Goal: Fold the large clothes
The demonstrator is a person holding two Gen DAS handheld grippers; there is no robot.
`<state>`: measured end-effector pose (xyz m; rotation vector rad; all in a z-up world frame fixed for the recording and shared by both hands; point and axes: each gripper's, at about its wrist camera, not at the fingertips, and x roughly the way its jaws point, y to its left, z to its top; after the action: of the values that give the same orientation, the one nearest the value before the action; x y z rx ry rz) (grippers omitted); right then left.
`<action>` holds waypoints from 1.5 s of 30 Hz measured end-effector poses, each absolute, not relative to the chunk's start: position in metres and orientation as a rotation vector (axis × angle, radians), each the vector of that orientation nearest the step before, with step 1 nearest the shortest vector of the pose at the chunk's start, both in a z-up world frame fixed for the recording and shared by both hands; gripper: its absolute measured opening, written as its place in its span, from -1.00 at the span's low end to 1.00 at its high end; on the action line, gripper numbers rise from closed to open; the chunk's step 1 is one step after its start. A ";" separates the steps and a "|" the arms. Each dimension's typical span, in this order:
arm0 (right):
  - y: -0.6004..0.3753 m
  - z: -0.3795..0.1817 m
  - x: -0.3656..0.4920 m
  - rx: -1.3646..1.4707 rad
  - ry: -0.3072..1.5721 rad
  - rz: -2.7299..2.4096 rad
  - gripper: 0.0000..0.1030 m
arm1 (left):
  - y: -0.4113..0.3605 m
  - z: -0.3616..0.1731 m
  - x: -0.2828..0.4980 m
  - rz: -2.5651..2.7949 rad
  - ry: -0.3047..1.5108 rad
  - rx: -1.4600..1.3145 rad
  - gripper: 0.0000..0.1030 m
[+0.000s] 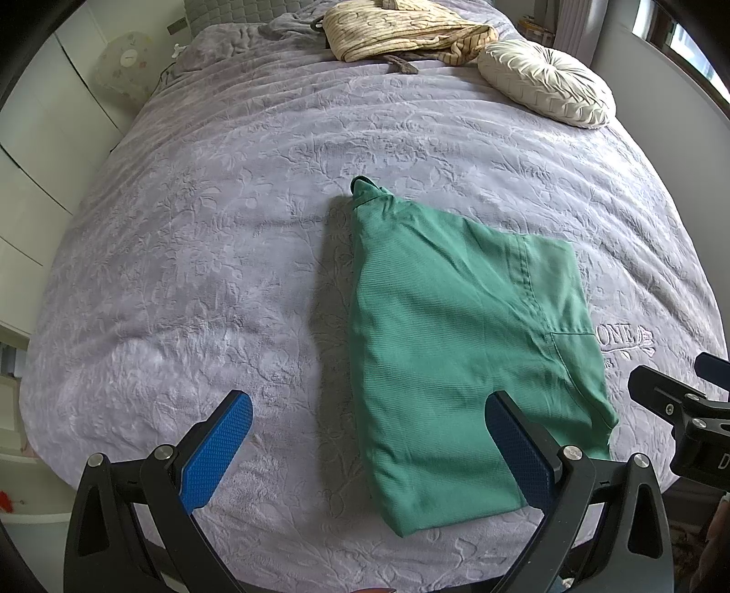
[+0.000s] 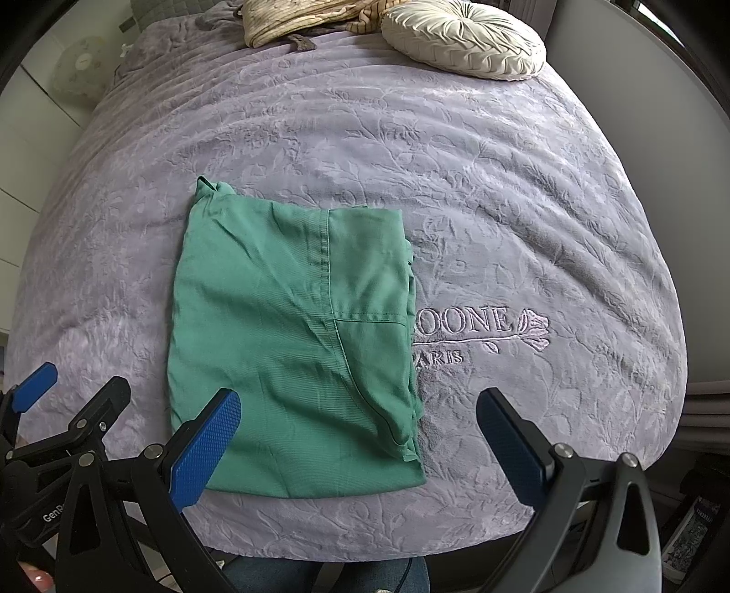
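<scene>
Folded green garment (image 2: 292, 337) partly covers bedspread (image 2: 456, 182) embroidery "OONE", "ARIS".

Embroidered lettering (image 2: 461, 328) partly hidden under green garment (image 2: 292, 333), right of centre. Striped beige cloth (image 2: 292, 18) cut off at top edge. Objects at lower right corner too blurred to identify.

Both grippers alike, left gripper (image 1: 369, 449) and right gripper (image 2: 358, 444): matte black angular frames with triangular cutouts, silver round pivot bolts, textured blue finger pads (image 2: 205, 449), white "GenR" lettering partly visible on one body.
</scene>
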<state>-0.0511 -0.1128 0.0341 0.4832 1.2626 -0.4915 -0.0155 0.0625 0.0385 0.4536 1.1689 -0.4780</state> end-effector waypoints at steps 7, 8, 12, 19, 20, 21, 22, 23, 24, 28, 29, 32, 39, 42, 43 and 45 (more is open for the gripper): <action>-0.113 0.034 -0.050 0.483 1.263 -0.491 0.99 | 0.063 0.038 -0.015 -0.478 1.169 0.454 0.98; -0.113 0.033 -0.050 0.483 1.264 -0.491 0.99 | 0.063 0.038 -0.014 -0.478 1.169 0.454 0.98; -0.113 0.033 -0.050 0.482 1.264 -0.491 0.99 | 0.063 0.038 -0.015 -0.478 1.170 0.454 0.98; -0.113 0.033 -0.050 0.482 1.264 -0.491 0.99 | 0.063 0.037 -0.015 -0.478 1.170 0.454 0.98; -0.112 0.033 -0.050 0.481 1.264 -0.491 0.99 | 0.063 0.037 -0.014 -0.479 1.170 0.455 0.98; -0.113 0.033 -0.050 0.482 1.265 -0.492 0.99 | 0.063 0.037 -0.014 -0.479 1.170 0.455 0.98; -0.113 0.033 -0.049 0.483 1.264 -0.491 0.99 | 0.063 0.037 -0.014 -0.479 1.170 0.455 0.98; -0.113 0.033 -0.049 0.483 1.264 -0.492 0.99 | 0.062 0.037 -0.014 -0.479 1.171 0.455 0.98; -0.113 0.033 -0.049 0.482 1.265 -0.492 0.99 | 0.062 0.037 -0.014 -0.477 1.171 0.455 0.98; -0.113 0.033 -0.049 0.483 1.265 -0.492 0.99 | 0.062 0.037 -0.015 -0.476 1.171 0.454 0.98; -0.113 0.033 -0.049 0.484 1.265 -0.491 0.99 | 0.062 0.037 -0.015 -0.476 1.171 0.453 0.98; -0.113 0.033 -0.049 0.483 1.265 -0.491 0.99 | 0.062 0.037 -0.014 -0.477 1.171 0.454 0.98; -0.113 0.033 -0.049 0.482 1.266 -0.490 0.99 | 0.062 0.037 -0.014 -0.476 1.172 0.453 0.98; -0.113 0.032 -0.049 0.482 1.266 -0.490 0.99 | 0.062 0.035 -0.015 -0.470 1.172 0.454 0.98; -0.113 0.033 -0.049 0.482 1.266 -0.490 0.99 | 0.062 0.035 -0.015 -0.466 1.172 0.455 0.98; -0.113 0.033 -0.048 0.482 1.267 -0.490 0.99 | 0.062 0.032 -0.015 -0.463 1.175 0.453 0.98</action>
<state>-0.0484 -0.1127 0.0326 0.4822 1.2668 -0.4901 -0.0148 0.0623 0.0323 0.4529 1.1747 -0.4633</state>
